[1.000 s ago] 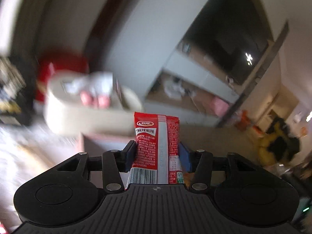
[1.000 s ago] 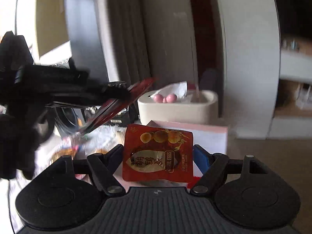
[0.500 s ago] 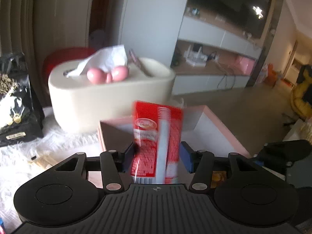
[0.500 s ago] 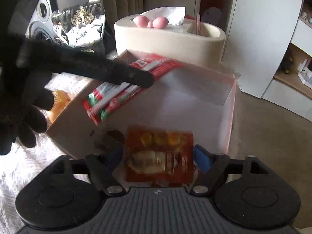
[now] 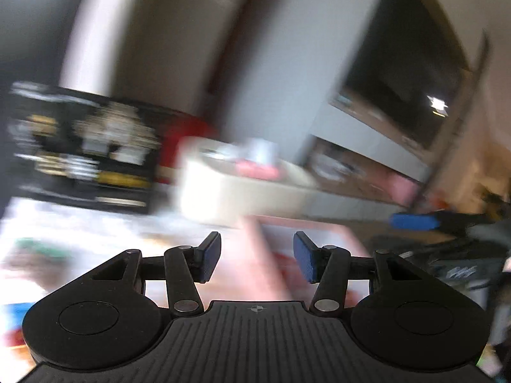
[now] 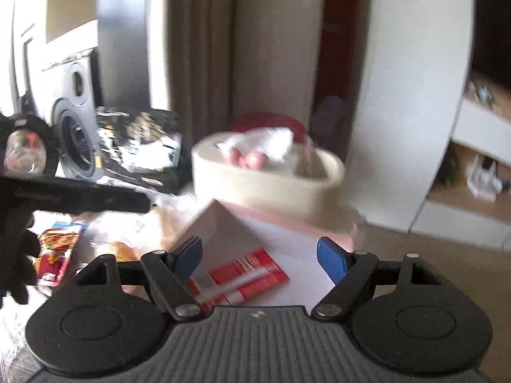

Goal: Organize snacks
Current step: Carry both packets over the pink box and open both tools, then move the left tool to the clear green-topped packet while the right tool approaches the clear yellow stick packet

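- My left gripper [image 5: 257, 257] stands open, its blue pads apart with nothing between them; this view is badly smeared, so I read no writing in it.
- My right gripper [image 6: 259, 257] is open too, jaws wide and empty, pointing down over the pink box [image 6: 325, 237].
- A red snack packet [image 6: 246, 276] lies flat on the white floor of the pink box, just below my right fingertips; it has a pale stripe down its length and rows of white print, too blurred to read.
- Left of the pink box, on the white furry cover [image 6: 105, 226], lies another snack pack [image 6: 59, 245] with a blue top edge and red picture; its lettering is not legible. An orange-coloured pack [image 6: 123, 250] lies between it and the box, half hidden behind my right gripper.
- Behind the pink box, touching its far wall, sits the cream tissue holder [image 6: 265, 182] with white tissue and two pink balls on top.
- Left of the holder leans a black bag [image 6: 140, 153] with gold and white print, which I cannot make out.
- From the right wrist view, my left gripper's dark arm reaches in level from the left edge, held by my black-gloved hand [image 6: 14, 255], ending short of the box's near corner.
- In the left view the pink box [image 5: 319, 223] shows just ahead of my open pads, with a red smear inside.
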`<state>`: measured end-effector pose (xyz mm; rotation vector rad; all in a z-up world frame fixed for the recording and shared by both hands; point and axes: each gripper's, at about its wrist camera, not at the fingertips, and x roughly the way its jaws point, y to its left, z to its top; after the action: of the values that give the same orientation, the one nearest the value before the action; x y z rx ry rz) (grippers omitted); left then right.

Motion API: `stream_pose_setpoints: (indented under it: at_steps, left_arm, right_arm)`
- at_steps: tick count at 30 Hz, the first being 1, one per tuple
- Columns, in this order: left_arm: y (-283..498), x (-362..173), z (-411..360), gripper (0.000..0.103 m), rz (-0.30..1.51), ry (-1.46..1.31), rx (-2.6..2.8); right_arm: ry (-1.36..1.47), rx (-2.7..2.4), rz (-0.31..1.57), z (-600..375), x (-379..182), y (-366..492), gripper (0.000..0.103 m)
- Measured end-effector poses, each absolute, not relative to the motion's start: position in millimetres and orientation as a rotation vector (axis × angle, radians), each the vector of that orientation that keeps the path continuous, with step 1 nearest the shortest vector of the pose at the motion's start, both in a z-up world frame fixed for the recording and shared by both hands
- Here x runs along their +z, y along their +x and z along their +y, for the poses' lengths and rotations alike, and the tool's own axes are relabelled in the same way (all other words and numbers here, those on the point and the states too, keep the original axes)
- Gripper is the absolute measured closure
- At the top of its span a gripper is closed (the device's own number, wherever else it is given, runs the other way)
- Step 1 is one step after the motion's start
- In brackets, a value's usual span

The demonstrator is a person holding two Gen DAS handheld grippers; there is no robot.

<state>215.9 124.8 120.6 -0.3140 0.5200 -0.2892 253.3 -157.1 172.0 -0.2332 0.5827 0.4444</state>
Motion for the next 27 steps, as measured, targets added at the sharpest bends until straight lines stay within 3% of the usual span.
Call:
stream_pose_setpoints:
  at_steps: [3, 7, 17, 27]
  left_arm:
    - [191, 118, 169, 0.048, 0.489, -0.301, -0.077]
    - [179, 102, 221, 0.048, 0.576, -0.443, 0.031]
    - [128, 55, 255, 0.048, 0.631, -0.616, 0.005]
    - [117, 61, 163, 0.048, 0.605, -0.136, -0.091]
  right_arm:
    - [-0.245, 0.494, 0.569, -129, 177, 251, 0.023]
    - [-0.231, 0.570, 0.626, -81, 171, 262, 0.023]
    - [-0.252, 0.712, 0.853, 0, 123, 272, 0.023]
    - [-0.339, 0.686, 0.829, 27, 105, 268, 0.025]
